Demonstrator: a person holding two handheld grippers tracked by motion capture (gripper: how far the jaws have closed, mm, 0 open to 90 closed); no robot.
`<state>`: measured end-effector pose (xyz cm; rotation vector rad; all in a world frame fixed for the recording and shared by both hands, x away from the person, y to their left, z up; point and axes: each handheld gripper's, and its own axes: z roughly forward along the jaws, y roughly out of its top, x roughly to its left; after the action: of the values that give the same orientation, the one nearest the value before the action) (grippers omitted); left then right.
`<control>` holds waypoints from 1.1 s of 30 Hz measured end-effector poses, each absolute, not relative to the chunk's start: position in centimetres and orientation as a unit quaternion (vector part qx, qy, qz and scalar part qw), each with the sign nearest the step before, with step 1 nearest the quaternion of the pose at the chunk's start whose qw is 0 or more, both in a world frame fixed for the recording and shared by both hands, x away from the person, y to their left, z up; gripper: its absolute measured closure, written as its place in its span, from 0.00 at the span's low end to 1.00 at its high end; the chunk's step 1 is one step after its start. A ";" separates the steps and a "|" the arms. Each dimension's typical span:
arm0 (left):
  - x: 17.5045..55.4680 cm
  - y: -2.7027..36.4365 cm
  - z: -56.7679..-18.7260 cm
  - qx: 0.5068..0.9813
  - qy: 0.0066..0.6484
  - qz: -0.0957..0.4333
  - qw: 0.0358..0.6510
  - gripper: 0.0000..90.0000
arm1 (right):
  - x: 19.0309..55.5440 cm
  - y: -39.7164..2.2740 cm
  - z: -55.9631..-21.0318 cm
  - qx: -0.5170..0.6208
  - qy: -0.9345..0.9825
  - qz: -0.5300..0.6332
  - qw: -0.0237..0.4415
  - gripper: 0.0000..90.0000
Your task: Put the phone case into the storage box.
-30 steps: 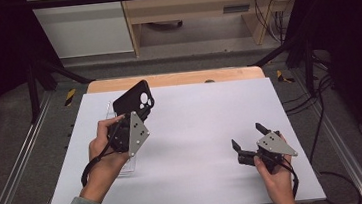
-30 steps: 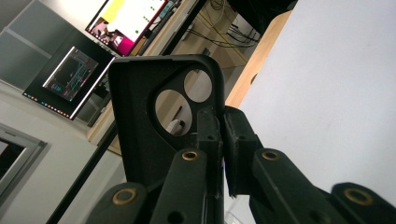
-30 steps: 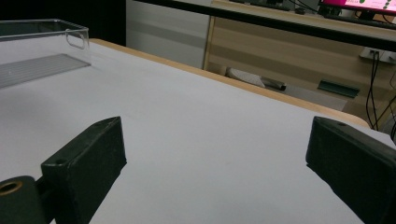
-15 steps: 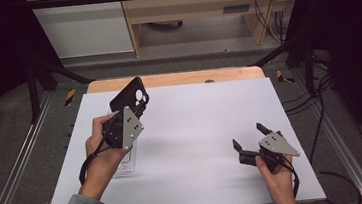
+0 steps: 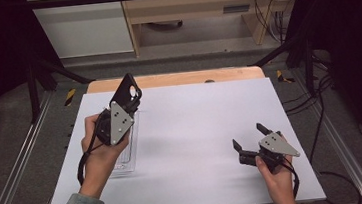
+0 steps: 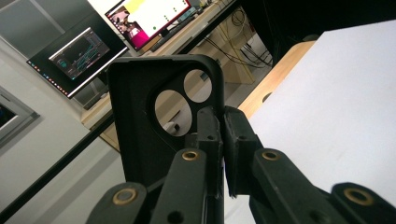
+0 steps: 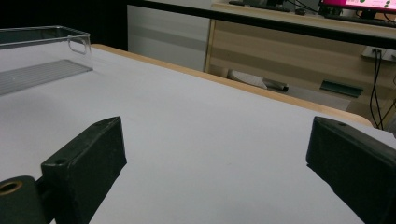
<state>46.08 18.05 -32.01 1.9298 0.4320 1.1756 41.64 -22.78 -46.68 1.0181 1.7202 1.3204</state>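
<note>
While the left tongs [image 5: 128,103] pinch the black plastic phone case [image 5: 128,89] by its edge, aloft over the clear plastic tray [image 5: 133,154] on the white counter [image 5: 197,130], it looks light, thin, slightly flexible; gripping the rim beside the camera cutout suits. The right tongs [image 5: 248,136] gape empty.

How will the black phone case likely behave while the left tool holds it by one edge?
The black phone case is probably light and slightly flexible: it is a thin empty shell with camera cut-outs. Pinched at one edge by the left tool, it may pivot or slip.
</note>
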 end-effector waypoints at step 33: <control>46.2 19.1 -32.1 0.735 0.215 0.457 0.452 0.95 | 41.6 -22.8 -46.7 0.393 0.667 0.520 0.361 0.05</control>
<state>46.17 19.12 -32.06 1.8172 0.5311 1.1296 41.61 -22.84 -46.70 1.0121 1.7200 1.3388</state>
